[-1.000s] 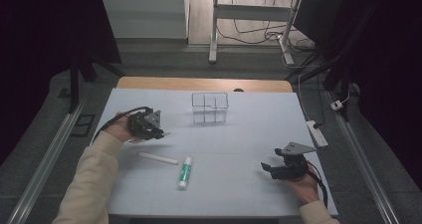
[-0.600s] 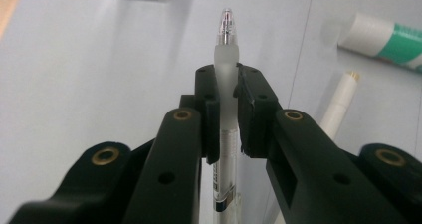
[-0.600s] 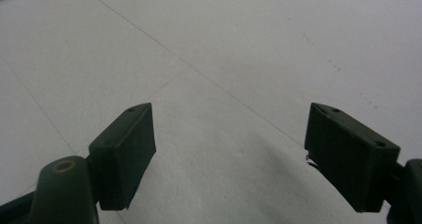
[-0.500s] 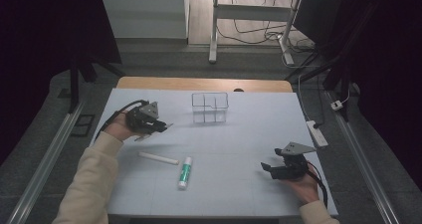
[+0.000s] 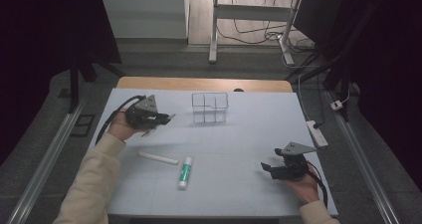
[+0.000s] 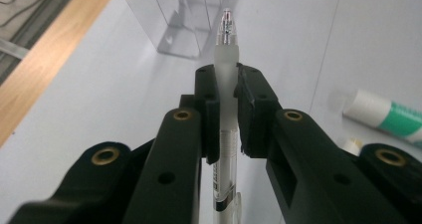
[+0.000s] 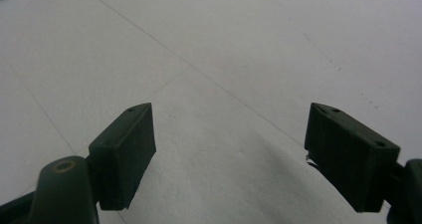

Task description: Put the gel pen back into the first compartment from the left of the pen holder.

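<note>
The left tool (image 5: 158,119) pinches a clear pen (image 6: 227,79) between its pads, the tip jutting past the jaws toward the clear divided holder (image 5: 210,107). In the high view this tool is held above the far left part of the table (image 5: 249,134), left of the holder and apart from it, with bare white surface between them. The holder stands near the far edge, roughly midway across. A white stick (image 5: 158,158) and a green-and-white tube (image 5: 184,172) lie nearer the front, left of centre, close to each other. The right tool (image 5: 271,168) sits low by the front right corner, jaws spread wide with nothing between them; the right gripper view shows bare table ahead of it. The middle and right of the table are open.
</note>
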`<state>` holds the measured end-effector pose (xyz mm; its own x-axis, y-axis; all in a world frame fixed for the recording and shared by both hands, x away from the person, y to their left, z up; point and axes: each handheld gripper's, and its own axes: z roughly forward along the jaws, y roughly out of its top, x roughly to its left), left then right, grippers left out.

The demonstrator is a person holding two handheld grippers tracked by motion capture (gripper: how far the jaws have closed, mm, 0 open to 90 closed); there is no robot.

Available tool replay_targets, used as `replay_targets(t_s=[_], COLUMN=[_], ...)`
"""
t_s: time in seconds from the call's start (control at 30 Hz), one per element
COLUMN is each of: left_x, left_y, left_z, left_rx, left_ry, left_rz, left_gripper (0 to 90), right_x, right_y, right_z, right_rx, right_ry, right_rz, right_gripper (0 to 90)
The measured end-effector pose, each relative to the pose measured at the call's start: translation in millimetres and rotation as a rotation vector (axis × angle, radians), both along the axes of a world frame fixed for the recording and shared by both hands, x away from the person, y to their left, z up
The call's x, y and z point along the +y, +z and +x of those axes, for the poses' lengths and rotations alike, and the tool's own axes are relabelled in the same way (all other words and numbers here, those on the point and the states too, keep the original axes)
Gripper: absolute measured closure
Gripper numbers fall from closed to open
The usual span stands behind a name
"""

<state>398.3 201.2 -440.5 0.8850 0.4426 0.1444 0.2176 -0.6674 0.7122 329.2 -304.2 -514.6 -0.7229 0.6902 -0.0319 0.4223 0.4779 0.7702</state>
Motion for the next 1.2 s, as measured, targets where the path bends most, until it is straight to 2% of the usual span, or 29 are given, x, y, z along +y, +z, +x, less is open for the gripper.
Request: replay_targets(t_s=[0.4,0.77,0.97,1.2], left_x=[3.9,2.2,1.4,-0.6], left_y=[5.3,5.0,6.7,14.2], left_z=[-1.6,-0.6,-1.2,-4.3], left_rx=[-0.031,-0.037,-0.052,-0.083], left_ry=[0.051,0.11,0.13,0.151], left_rz=[-0.126,-0.179,-0.225,-0.302], left_gripper=[79.9,80.0,80.0,80.0], right_x=[-0.2,-0.1,-0.6,-0.7], right_y=[0.2,0.2,0.7,0.6], right_z=[0.0,0.0,0.1,0.3], right_rx=[-0.002,-0.001,0.004,0.001], right_ry=[-0.002,-0.002,0.003,-0.001], right_rz=[0.001,0.002,0.0,0.004], right_gripper=[19.0,19.0,19.0,19.0])
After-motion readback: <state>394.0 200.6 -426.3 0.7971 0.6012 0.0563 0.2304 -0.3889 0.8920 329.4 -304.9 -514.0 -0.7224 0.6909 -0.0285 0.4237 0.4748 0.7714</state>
